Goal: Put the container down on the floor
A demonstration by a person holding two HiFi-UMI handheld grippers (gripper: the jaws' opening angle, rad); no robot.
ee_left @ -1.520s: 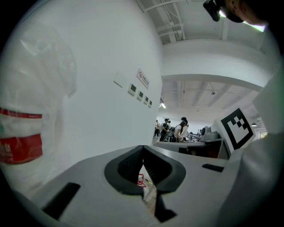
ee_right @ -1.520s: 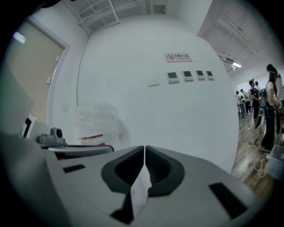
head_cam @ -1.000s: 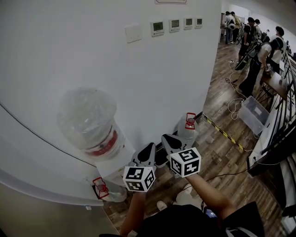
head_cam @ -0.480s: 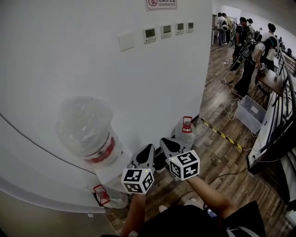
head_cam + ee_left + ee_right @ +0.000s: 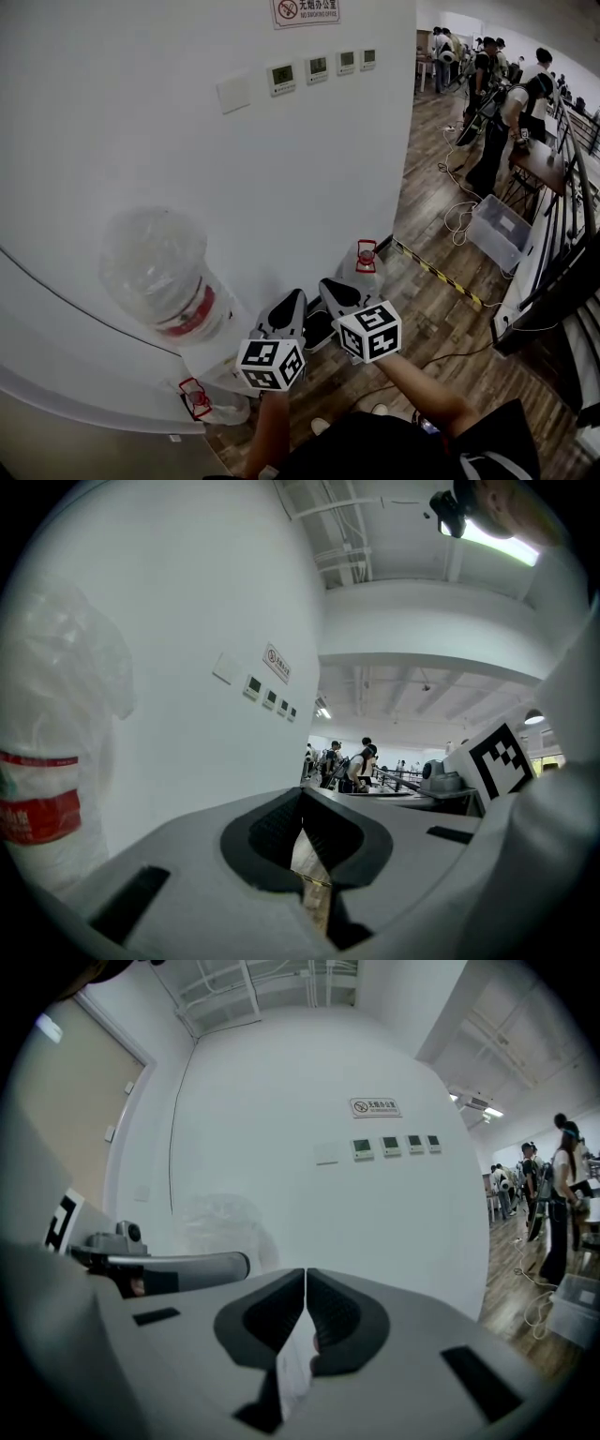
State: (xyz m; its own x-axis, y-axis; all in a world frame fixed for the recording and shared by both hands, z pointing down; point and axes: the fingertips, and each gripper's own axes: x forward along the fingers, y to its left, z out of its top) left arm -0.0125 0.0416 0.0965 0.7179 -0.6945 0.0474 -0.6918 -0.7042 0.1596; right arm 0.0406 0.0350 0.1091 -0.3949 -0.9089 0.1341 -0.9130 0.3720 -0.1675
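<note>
A big clear water jug (image 5: 155,272) with a red label stands neck down on a white dispenser by the curved wall; it also shows at the left of the left gripper view, jug (image 5: 47,789). A smaller jug with a red handle (image 5: 361,265) stands on the wood floor against the wall. Another red-handled jug (image 5: 202,401) sits low at the dispenser's foot. My left gripper (image 5: 294,300) and right gripper (image 5: 328,285) are side by side in the air between the jugs, both shut with nothing in them. Their jaw tips meet in both gripper views, left gripper (image 5: 302,795) and right gripper (image 5: 306,1271).
The white wall carries a row of control panels (image 5: 319,66) and a sign (image 5: 305,11). Yellow-black tape (image 5: 436,272) crosses the wood floor. A clear plastic bin (image 5: 502,230), cables (image 5: 457,217), a railing (image 5: 562,234) and several people (image 5: 497,94) are at the right.
The head view has swung so that the wall panels and jugs slide left and down. Both grippers stay shut, side by side, and drift slightly left.
</note>
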